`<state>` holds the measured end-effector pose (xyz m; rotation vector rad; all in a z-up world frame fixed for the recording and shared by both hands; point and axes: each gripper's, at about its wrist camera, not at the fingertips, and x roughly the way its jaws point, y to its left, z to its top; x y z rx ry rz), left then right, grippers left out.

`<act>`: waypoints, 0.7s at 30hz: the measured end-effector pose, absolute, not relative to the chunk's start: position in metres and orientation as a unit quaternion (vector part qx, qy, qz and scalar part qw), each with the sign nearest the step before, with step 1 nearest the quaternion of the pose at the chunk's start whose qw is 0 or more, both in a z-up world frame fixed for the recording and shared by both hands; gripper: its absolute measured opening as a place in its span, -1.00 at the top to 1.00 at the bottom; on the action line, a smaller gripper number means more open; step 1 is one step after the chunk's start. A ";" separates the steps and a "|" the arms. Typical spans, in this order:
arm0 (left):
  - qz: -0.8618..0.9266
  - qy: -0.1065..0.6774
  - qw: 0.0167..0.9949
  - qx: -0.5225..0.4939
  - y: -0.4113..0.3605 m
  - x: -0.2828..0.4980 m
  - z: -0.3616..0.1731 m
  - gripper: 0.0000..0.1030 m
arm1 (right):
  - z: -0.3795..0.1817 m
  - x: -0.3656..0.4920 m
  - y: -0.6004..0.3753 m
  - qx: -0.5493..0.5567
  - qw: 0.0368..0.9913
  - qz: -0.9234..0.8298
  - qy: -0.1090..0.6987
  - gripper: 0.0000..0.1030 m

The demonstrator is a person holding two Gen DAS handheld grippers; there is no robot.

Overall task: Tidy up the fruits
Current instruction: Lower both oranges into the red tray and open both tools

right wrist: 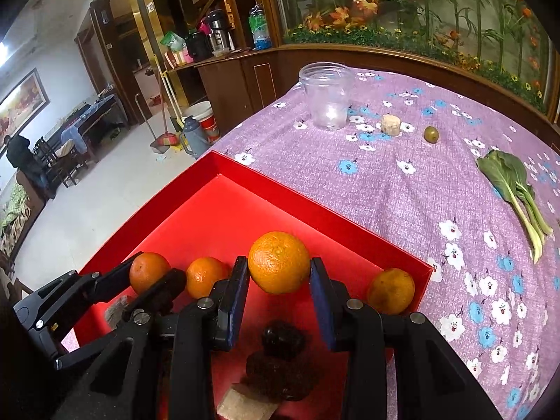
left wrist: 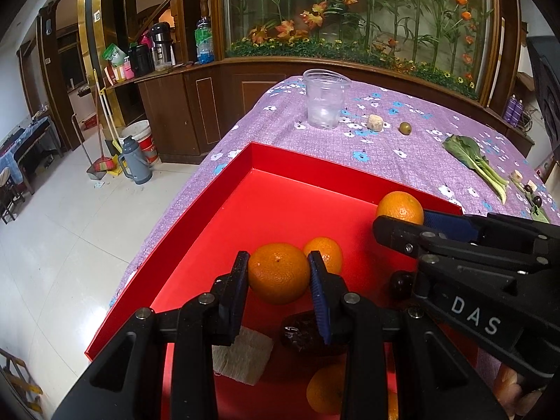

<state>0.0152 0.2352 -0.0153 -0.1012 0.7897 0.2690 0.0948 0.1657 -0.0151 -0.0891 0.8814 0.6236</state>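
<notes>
A red tray [left wrist: 224, 189] [right wrist: 196, 189] lies on the purple flowered tablecloth. My left gripper [left wrist: 279, 273] is shut on an orange [left wrist: 279, 273] just above the tray floor; it also shows in the right wrist view [right wrist: 149, 272]. My right gripper [right wrist: 279, 262] is shut on another orange [right wrist: 279, 262], seen in the left wrist view [left wrist: 400, 207]. A loose orange [left wrist: 327, 252] [right wrist: 204, 276] lies between them. Another orange [right wrist: 391, 290] sits by the tray's right wall. Dark fruits [right wrist: 283, 339] lie under my right gripper.
A clear plastic cup [left wrist: 324, 98] [right wrist: 327, 96] stands at the table's far side. Near it lie a beige lump [left wrist: 375, 121] [right wrist: 391, 125] and a small green fruit [left wrist: 405, 128] [right wrist: 431, 134]. A leafy green [left wrist: 472, 161] [right wrist: 514, 189] lies at the right. A beige square [left wrist: 241, 357] lies in the tray.
</notes>
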 end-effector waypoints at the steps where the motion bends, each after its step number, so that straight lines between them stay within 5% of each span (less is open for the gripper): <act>1: 0.130 0.383 0.913 -0.049 0.235 0.015 -0.016 0.38 | -0.015 0.094 0.165 -0.042 0.857 0.297 0.420 0.25; 21: 0.168 0.381 0.907 -0.067 0.257 0.012 -0.014 0.38 | -0.020 0.042 0.159 -0.055 0.841 0.335 0.420 0.23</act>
